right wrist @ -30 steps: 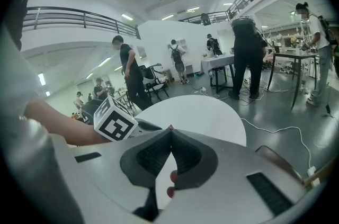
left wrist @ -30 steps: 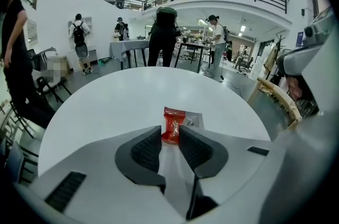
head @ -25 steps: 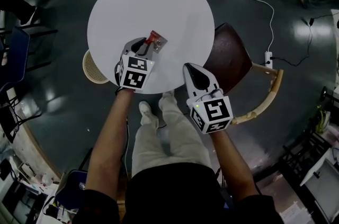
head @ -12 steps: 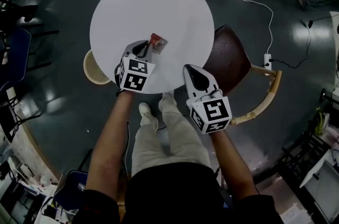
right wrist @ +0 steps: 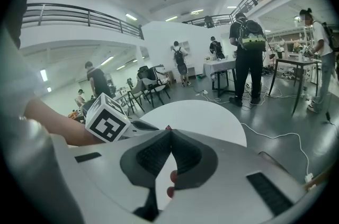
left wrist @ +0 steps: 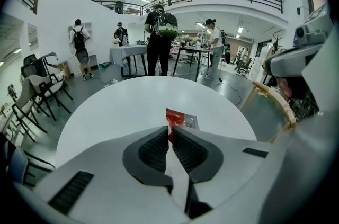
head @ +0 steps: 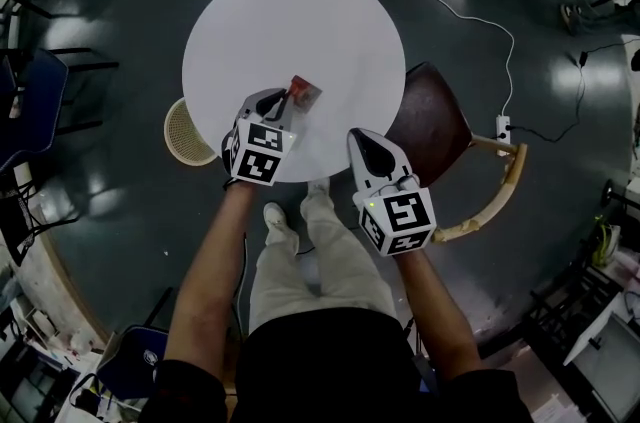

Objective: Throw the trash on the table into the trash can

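A red and silver wrapper (head: 304, 91) lies on the round white table (head: 300, 11), near its front edge. My left gripper (head: 287, 102) is shut on the wrapper's near red corner. In the left gripper view the wrapper (left wrist: 181, 120) sticks out past the left gripper (left wrist: 170, 132), whose pads pinch its red end. My right gripper (head: 362, 141) hovers at the table's front right edge, shut with nothing in it. In the right gripper view the right gripper (right wrist: 170, 132) has its tips touching. A round woven trash can (head: 184, 132) stands on the floor, half under the table's left side.
A brown chair (head: 436, 115) with a curved wooden frame stands right of the table. A white cable runs across the floor to a power strip (head: 504, 119). Dark chairs (head: 25, 106) stand at the far left. Several people stand at tables far off (left wrist: 159, 37).
My left gripper's jaws have come together on the wrapper's near corner. The right gripper has stayed by the table's front right edge. The head view has shifted slightly.
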### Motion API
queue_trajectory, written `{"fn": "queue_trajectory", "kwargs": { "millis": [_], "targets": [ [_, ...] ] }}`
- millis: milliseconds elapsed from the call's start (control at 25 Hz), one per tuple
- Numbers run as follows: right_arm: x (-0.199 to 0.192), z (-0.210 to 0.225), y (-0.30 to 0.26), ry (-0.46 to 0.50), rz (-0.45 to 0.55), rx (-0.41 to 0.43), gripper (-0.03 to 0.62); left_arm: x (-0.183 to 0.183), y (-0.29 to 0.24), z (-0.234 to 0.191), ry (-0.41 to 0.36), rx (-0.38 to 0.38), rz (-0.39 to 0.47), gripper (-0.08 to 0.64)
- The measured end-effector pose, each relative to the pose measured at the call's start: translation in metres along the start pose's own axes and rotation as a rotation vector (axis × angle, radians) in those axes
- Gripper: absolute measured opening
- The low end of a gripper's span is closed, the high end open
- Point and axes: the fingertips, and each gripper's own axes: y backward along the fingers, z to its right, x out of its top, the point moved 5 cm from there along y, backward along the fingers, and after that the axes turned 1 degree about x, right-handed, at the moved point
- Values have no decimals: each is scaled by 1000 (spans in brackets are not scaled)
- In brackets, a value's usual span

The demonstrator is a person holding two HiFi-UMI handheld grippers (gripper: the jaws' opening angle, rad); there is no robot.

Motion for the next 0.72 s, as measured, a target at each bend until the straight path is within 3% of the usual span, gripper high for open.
{"fn": "queue_trajectory", "kwargs": {
  "millis": [720],
  "targets": [
    [35,-35,14,55,29,24,17,25,72,-8,58,13,101,28]
  ]
}}
